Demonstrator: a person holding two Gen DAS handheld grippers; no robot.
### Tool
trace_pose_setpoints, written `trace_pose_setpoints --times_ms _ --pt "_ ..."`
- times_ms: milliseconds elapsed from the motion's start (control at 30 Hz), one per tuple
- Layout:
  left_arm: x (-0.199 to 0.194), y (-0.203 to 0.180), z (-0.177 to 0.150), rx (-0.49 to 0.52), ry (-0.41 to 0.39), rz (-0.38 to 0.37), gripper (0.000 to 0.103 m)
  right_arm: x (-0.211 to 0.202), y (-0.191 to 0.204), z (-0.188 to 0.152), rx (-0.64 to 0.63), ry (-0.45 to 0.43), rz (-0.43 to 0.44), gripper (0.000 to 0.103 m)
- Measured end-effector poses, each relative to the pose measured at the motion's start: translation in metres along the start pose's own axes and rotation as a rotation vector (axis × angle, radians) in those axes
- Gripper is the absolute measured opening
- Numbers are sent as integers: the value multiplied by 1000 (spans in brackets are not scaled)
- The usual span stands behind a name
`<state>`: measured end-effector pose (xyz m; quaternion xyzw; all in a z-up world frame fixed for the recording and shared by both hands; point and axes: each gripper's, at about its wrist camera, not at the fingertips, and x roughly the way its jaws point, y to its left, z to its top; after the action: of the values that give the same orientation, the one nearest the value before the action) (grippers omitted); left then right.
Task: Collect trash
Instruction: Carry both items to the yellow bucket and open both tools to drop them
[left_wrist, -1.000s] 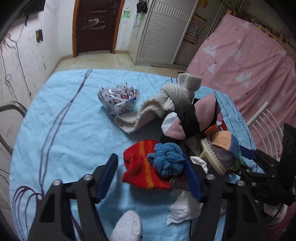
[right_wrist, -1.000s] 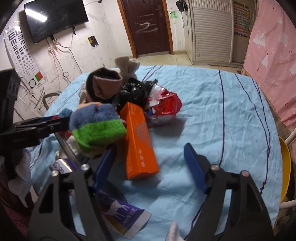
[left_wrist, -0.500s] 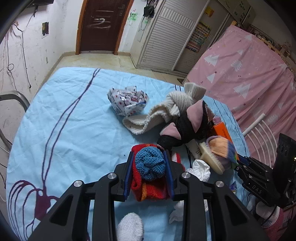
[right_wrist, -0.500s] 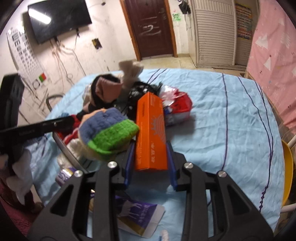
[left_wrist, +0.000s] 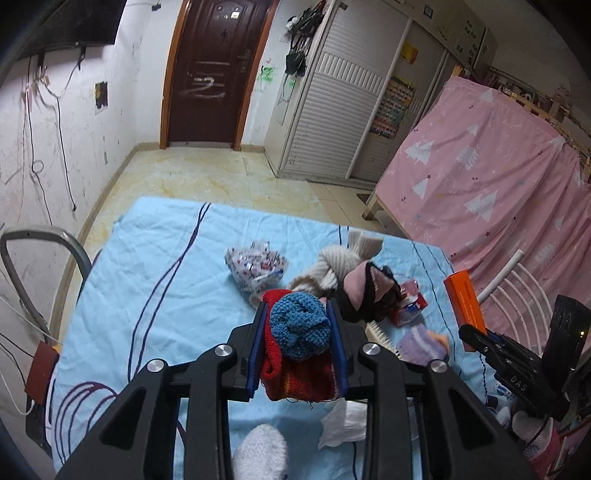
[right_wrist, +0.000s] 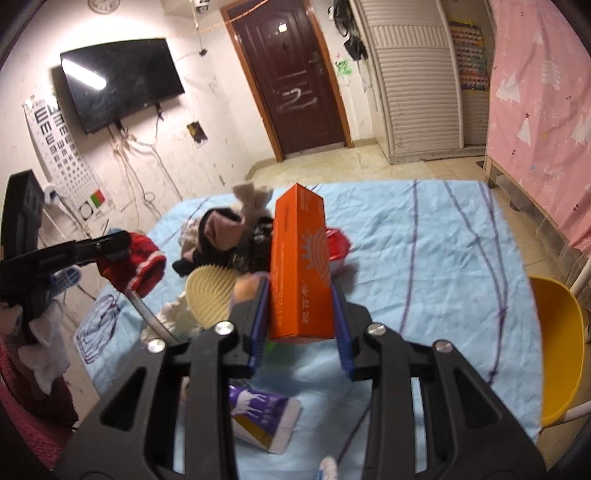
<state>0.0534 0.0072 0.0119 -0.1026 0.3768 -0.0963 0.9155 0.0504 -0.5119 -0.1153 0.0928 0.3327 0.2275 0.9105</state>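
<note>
My left gripper (left_wrist: 297, 332) is shut on a red knit hat with a blue pompom (left_wrist: 299, 328) and holds it above the blue tablecloth (left_wrist: 155, 280). My right gripper (right_wrist: 300, 299) is shut on a long orange box (right_wrist: 300, 258) and holds it lifted off the table; the box also shows in the left wrist view (left_wrist: 464, 301). The hat also shows in the right wrist view (right_wrist: 133, 262). A crumpled patterned wrapper (left_wrist: 256, 264), a red snack bag (right_wrist: 337, 245), a crumpled white tissue (left_wrist: 343, 421) and a purple-and-white packet (right_wrist: 264, 415) lie on the table.
A heap of knit socks and hats (left_wrist: 354, 273), a cream brush (right_wrist: 210, 295) and a white sock (left_wrist: 260, 456) lie on the table. A yellow chair (right_wrist: 559, 354) stands at the right edge, a metal chair (left_wrist: 22, 258) at the left. A pink curtain (left_wrist: 491, 177) hangs behind.
Both grippers closed, the left on the red hat and the right on the orange box. Both then lifted their loads up off the table.
</note>
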Motion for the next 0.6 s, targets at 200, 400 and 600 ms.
trace_pose_setpoints --times_ms 200,400,600 --pt "-17 -35 16 81 -81 -4 21 -21 -27 0 55 -61 -21 31" --pt "-27 -80 35 146 -194 -10 21 -44 -62 -4 116 -117 -66 31" --pt "-23 -132 47 228 -222 -60 21 -68 -100 -10 186 -156 -126 31"
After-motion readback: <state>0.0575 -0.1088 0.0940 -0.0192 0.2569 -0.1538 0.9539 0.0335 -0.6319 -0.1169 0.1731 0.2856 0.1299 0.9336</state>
